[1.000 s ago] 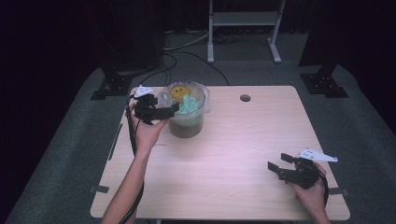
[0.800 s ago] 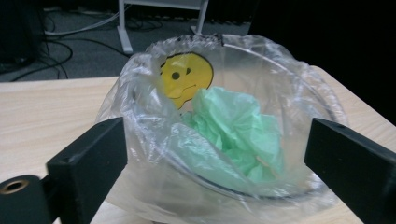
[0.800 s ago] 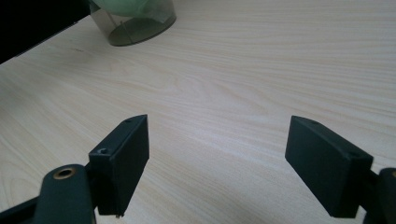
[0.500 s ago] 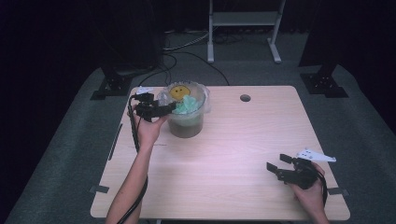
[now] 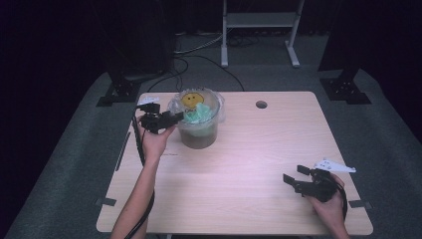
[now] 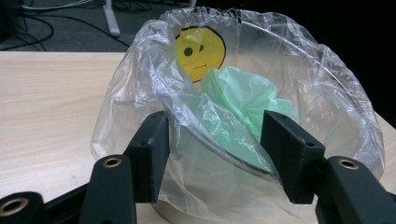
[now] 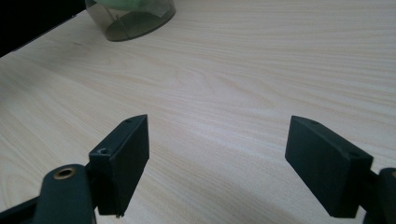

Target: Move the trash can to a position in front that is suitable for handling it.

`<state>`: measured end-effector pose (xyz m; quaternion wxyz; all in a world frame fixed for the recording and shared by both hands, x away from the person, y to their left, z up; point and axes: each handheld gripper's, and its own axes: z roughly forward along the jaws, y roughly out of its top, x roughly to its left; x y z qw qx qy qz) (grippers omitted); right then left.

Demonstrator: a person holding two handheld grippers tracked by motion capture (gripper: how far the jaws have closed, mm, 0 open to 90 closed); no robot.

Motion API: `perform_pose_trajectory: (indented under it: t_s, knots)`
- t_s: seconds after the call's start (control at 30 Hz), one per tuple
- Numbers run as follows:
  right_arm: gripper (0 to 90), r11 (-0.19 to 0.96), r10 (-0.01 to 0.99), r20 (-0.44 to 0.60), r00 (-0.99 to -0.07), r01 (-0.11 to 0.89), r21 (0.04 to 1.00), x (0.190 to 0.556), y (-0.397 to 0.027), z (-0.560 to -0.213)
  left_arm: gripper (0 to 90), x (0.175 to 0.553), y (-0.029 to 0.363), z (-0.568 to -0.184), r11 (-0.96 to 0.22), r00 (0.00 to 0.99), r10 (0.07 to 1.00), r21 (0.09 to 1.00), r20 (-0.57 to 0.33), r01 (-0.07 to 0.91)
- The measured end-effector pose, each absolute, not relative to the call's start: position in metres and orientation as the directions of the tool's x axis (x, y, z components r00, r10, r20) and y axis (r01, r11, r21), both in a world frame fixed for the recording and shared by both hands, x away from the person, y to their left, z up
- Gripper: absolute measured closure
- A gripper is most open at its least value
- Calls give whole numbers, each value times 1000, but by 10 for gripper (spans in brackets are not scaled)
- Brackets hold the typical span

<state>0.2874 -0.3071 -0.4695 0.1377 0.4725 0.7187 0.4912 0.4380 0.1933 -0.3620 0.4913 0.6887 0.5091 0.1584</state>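
- At the far left of the bench, the left tool has its jaws astride the near rim of the small bin, with the clear plastic liner bunched between them. The jaws have just been closing and stand about half open; the pads flank the film but do not yet look pressed onto it.
- Inside the liner lies a crumpled green bag, with a yellow face print on the far wall.
- Risk, as I judge it: the jaws could close on the hard rim along with the film, so a lift would tip or drag the whole bin.
- Thin, slippery film may slide out of the pads if too little is gathered.
- A pinch that also takes in the green bag could pull that bag out with the liner.
- Near the right front edge, the right tool hangs wide open and empty over bare wood, too far off to steady the bin.
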Motion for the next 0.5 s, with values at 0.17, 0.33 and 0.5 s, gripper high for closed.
perform_pose_trajectory:
  t_s: [0.17,0.33,0.5]
  knots:
    - [208,67,815,270,-512,546,835,288,-308,-470,417,431,193,-363,-2,451,841,832,-299,555]
    - [209,63,816,273,-510,547,835,289,-308,-470,412,423,192,-363,-6,464,831,830,-306,558]
    - [209,65,816,269,-512,543,837,289,-308,-469,400,408,189,-363,-24,488,817,827,-308,561]
